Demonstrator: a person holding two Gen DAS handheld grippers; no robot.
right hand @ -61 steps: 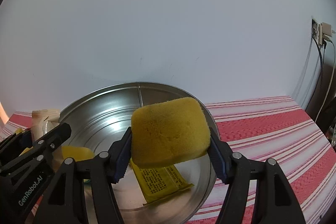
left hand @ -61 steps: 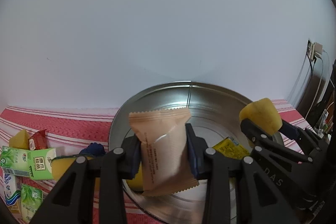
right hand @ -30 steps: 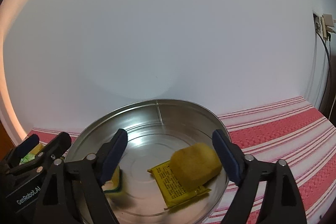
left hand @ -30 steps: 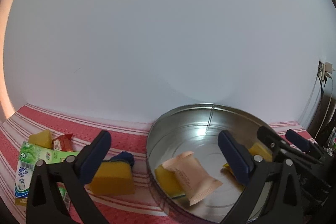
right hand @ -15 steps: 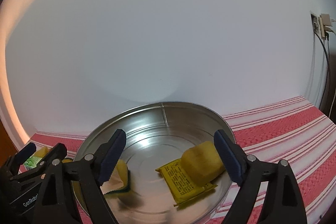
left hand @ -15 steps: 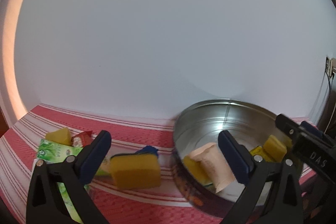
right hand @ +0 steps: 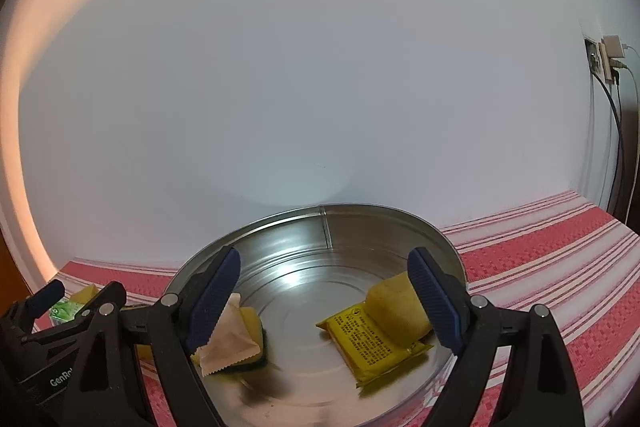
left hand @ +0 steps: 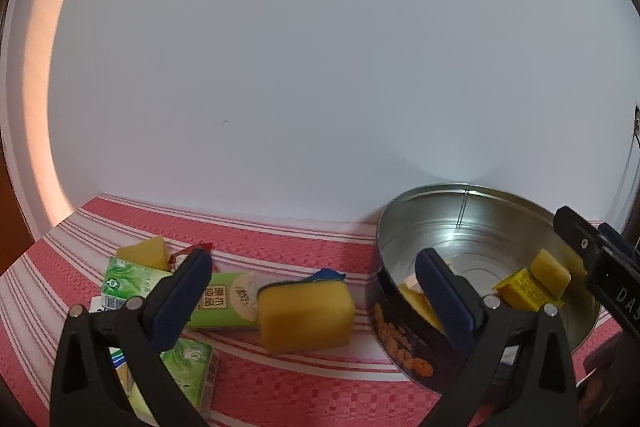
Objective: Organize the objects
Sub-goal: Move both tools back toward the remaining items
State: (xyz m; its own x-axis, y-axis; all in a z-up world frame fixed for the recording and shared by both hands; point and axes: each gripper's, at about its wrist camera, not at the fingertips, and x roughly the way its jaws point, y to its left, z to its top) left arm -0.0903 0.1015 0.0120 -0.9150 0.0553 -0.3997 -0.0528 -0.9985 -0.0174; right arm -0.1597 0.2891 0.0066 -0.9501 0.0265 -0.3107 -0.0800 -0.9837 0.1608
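A round metal tin stands on the red striped cloth; it also shows in the left wrist view. Inside lie a beige snack packet on a yellow sponge, a yellow packet and a yellow sponge piece. My right gripper is open and empty above the tin. My left gripper is open and empty, left of the tin, over a yellow sponge with a blue item behind it.
Green tissue packs, a yellow wedge and a red wrapper lie at the left on the cloth. A white wall stands close behind. A socket with cables is at the right.
Both grippers have opened and dropped their loads into the tin: the beige packet and the yellow sponge piece. My left gripper has since swung left toward the loose objects; both have pulled back.
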